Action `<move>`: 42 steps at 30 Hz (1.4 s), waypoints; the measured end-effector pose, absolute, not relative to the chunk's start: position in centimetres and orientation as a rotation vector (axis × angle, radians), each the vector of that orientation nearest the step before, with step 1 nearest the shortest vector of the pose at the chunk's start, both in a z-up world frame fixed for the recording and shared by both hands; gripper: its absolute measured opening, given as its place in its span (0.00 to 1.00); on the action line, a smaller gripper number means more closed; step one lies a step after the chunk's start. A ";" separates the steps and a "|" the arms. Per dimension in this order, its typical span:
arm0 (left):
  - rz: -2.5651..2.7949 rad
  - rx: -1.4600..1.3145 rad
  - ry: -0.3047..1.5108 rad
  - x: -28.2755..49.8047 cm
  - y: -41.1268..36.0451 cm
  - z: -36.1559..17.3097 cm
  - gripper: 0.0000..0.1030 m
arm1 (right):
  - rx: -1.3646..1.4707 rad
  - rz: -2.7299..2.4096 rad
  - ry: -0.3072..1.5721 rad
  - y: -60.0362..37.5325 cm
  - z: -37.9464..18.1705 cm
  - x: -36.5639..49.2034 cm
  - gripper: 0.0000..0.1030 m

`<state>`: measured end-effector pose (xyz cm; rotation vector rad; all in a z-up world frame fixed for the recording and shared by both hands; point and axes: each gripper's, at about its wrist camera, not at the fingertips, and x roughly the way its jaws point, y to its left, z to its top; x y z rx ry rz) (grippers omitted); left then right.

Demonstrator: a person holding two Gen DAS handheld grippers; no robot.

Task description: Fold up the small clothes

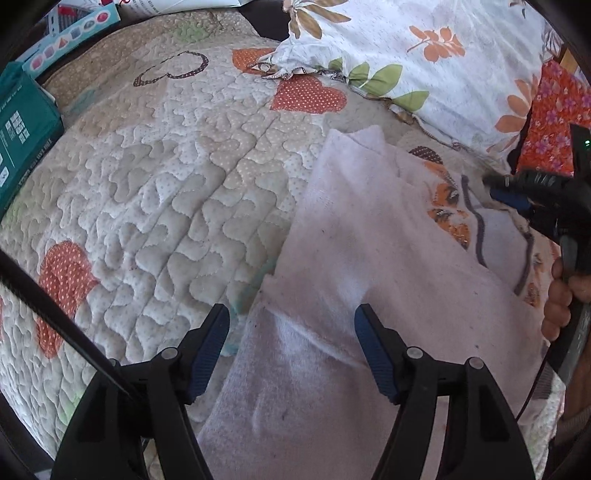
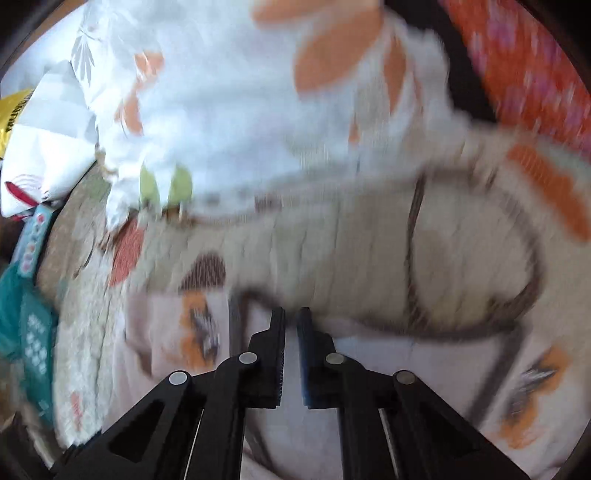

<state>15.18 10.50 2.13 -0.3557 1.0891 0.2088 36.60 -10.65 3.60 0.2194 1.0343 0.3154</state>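
Observation:
A small pale pink garment [image 1: 354,258] with orange prints and a grey neck trim lies on the quilted bedspread [image 1: 166,184], one sleeve folded across its body. My left gripper [image 1: 291,317] is open just above the garment's lower part, touching nothing. My right gripper [image 1: 506,188] hovers over the neckline at the right in the left wrist view. In the blurred right wrist view the right gripper [image 2: 291,317] has its jaws nearly together with a narrow gap and no cloth between them, above the garment's [image 2: 166,332] grey collar.
A white floral pillow [image 1: 424,55] lies at the back. A red floral cushion [image 1: 554,122] is at the right. A teal box [image 1: 22,136] and a pale blue box [image 1: 70,33] sit at the left edge of the bed. A hand [image 1: 557,299] holds the right gripper.

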 end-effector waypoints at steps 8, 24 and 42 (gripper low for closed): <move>0.198 -0.386 1.077 14.4 10.9 2.7 0.67 | 0.386 0.430 1.089 -8.1 0.9 37.8 0.41; 0.223 -0.394 1.075 14.1 11.8 2.6 0.67 | 0.324 0.448 1.005 -9.2 5.0 37.7 0.24; 0.230 -0.250 1.082 13.6 11.0 1.8 0.77 | 0.237 -0.268 0.942 -37.5 3.3 17.5 0.45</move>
